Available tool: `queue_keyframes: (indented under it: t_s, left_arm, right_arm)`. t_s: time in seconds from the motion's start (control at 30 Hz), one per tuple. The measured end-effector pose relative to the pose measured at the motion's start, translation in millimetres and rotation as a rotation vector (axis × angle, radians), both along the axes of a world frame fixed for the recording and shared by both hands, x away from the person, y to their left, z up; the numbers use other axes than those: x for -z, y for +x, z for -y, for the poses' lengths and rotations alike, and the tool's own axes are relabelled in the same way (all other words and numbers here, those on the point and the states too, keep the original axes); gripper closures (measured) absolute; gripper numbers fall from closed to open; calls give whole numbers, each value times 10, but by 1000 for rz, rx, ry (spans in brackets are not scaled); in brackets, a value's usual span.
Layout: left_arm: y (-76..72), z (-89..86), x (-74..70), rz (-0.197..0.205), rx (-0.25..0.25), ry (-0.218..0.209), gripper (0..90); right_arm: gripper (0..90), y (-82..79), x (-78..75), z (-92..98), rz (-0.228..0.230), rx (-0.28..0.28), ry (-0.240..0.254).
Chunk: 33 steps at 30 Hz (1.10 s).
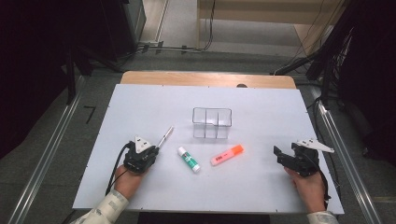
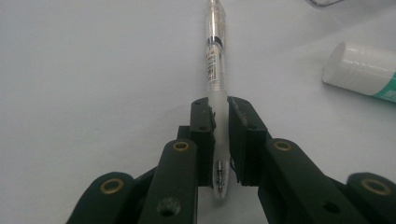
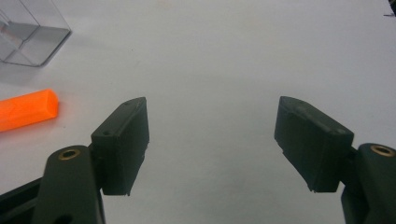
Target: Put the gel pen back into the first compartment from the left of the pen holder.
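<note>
A clear pen (image 2: 215, 60) lies on the white table, and my left gripper (image 2: 220, 112) is shut on its tip end, both pads pressed against the frosted barrel. From above, the pen (image 1: 165, 136) sticks out away from the left gripper (image 1: 154, 148) toward the clear box. To the right of the pen lies a white glue stick (image 1: 188, 158) (image 2: 362, 70), and further right an orange highlighter (image 1: 227, 155) (image 3: 28, 109). My right gripper (image 1: 280, 154) (image 3: 212, 140) rests at the right side of the table, jaws wide open with nothing between them.
A clear plastic box with compartments (image 1: 212, 122) (image 3: 28, 35) stands near the middle of the white table top (image 1: 261, 186). Dark equipment and cables sit on the floor beyond the table's far wooden edge (image 1: 205, 78).
</note>
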State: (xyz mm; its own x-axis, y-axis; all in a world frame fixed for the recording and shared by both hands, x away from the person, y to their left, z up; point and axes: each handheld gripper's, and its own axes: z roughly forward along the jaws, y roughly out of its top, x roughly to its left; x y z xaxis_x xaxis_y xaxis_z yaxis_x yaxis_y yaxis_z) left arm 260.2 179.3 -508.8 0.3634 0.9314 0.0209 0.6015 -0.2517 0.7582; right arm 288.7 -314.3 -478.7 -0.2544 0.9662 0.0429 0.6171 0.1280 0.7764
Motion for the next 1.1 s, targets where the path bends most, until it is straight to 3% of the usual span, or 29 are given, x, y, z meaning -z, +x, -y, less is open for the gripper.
queue_keyframes:
  t_s: [0.2,1.1]
  left_arm:
    - [-21,-2,-31,22,-4,-17,805]
    - [-64,-30,-113,53,-7,-55,809]
  right_arm:
    - [251,0,1,0,0,0,-1]
    - [251,0,4,-4,1,-3,-5]
